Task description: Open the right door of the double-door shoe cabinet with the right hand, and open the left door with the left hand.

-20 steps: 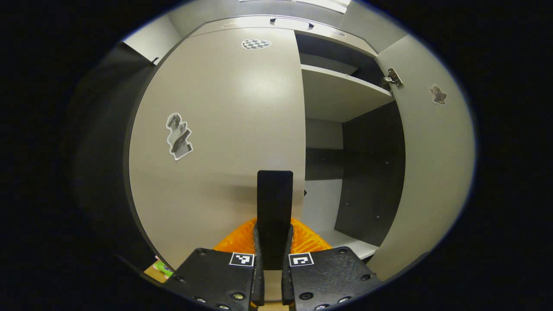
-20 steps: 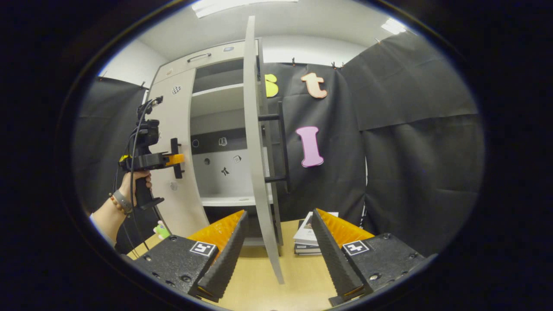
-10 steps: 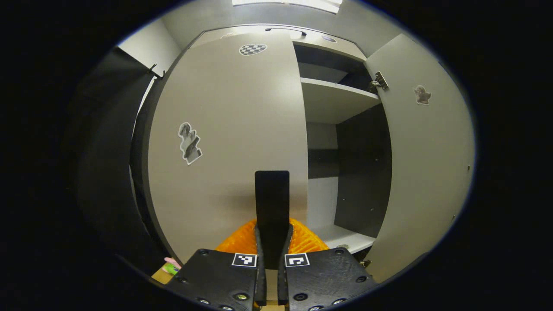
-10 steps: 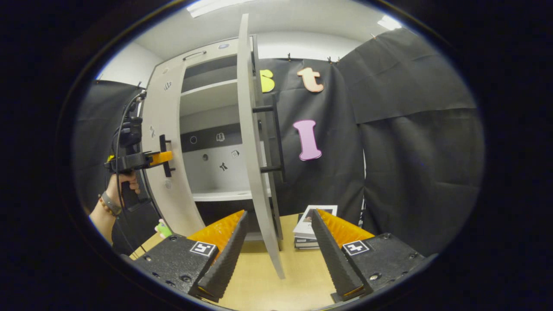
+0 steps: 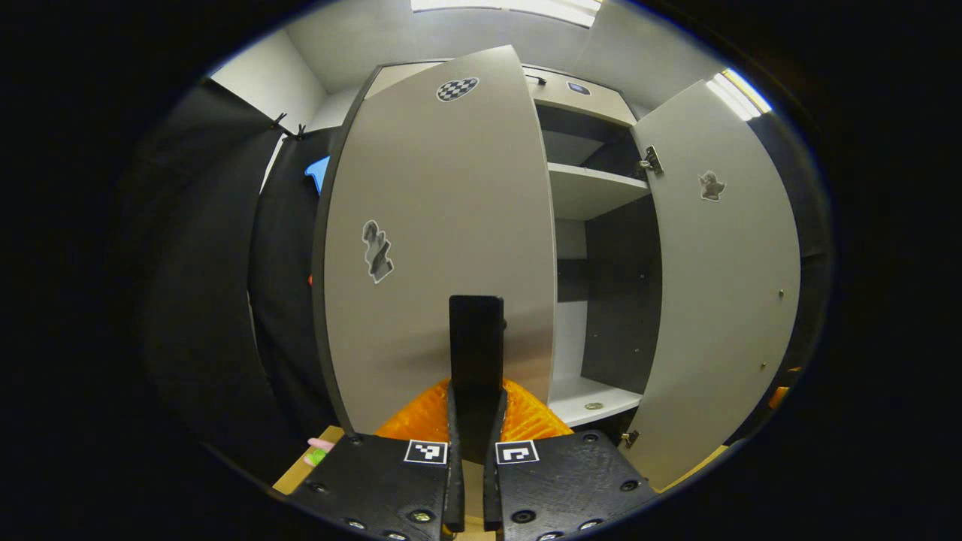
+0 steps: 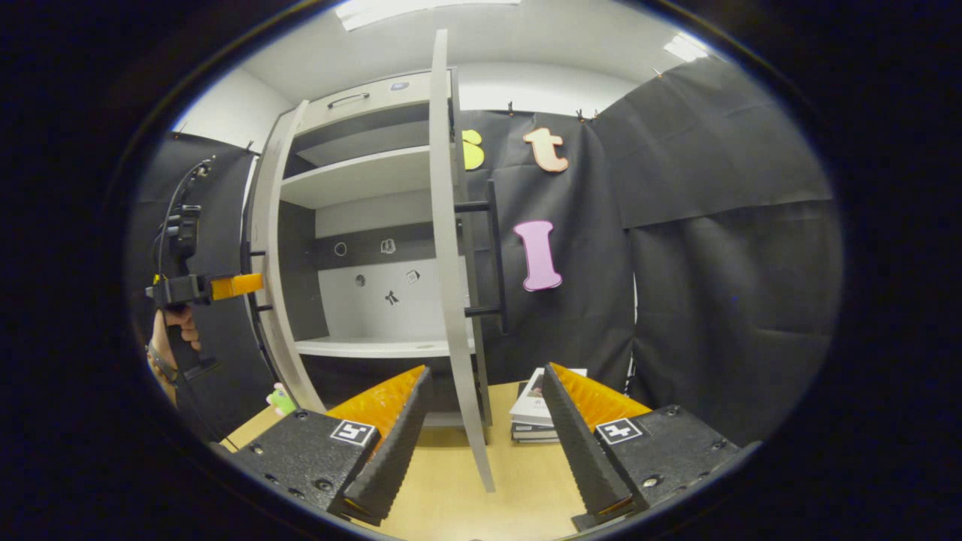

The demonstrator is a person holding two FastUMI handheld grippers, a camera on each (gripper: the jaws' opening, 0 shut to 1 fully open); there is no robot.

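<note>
In the left gripper view the grey left door [image 5: 443, 248] of the shoe cabinet stands partly swung out. Its black bar handle [image 5: 476, 338] sits between my orange fingers, and my left gripper [image 5: 476, 398] is shut on it. The right door [image 5: 714, 285] stands wide open, baring the shelves [image 5: 594, 188]. In the right gripper view that right door [image 6: 451, 263] is seen edge-on with its black handle [image 6: 492, 255] on the far side. My right gripper [image 6: 481, 406] is open, its fingers either side of the door's lower edge without touching. The left gripper [image 6: 225, 285] and a hand [image 6: 169, 330] show at the left door [image 6: 270, 263].
A stack of books [image 6: 537, 409] lies on the wooden surface [image 6: 451, 481] behind the right door. A small green and pink toy [image 6: 282, 398] sits by the cabinet's lower left corner. Black cloth walls close in the booth on both sides.
The left door has swung further out, pulled by my left gripper on its handle. More of the cabinet's inside shows. The right gripper and right door have barely moved.
</note>
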